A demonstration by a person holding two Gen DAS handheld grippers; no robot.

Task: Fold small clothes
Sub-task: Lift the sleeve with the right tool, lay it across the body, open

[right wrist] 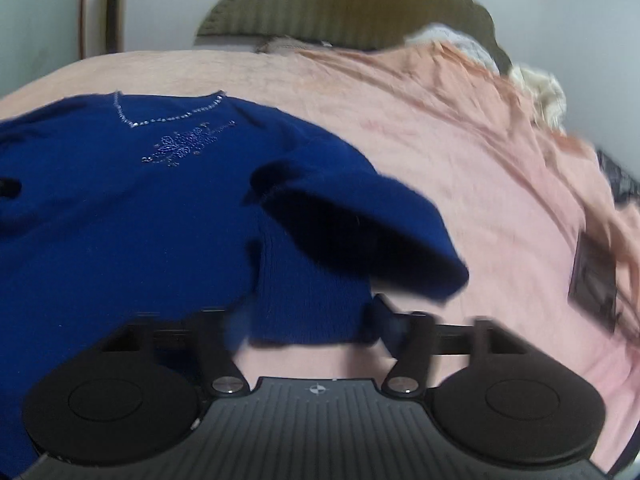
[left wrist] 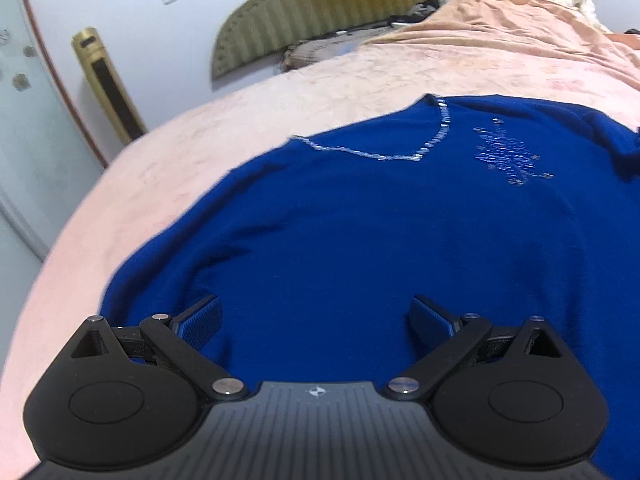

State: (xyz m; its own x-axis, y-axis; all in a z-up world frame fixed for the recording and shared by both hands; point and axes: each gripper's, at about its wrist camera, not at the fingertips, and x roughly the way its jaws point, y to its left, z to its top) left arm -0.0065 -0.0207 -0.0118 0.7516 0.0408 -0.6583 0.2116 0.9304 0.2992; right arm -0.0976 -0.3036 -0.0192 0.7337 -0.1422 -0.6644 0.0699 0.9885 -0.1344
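Observation:
A dark blue sweater (left wrist: 360, 220) with a beaded V-neck and a beaded motif lies spread on a pink bed (left wrist: 280, 92). My left gripper (left wrist: 316, 316) is open, its fingers wide apart just over the sweater's lower left part, holding nothing. In the right wrist view the sweater (right wrist: 120, 208) fills the left half. Its right sleeve (right wrist: 360, 216) is raised and folded inward, with the ribbed cuff (right wrist: 308, 300) hanging between my right gripper's (right wrist: 308, 320) spread fingers. The view is blurred and the left finger is hidden by cloth.
A padded olive headboard (left wrist: 320, 4) and pillows stand at the bed's far end. A gold tower fan (left wrist: 108, 84) stands by the wall at left. A rumpled peach cover (right wrist: 460, 128) lies on the right, with a dark flat object (right wrist: 594, 280) on it.

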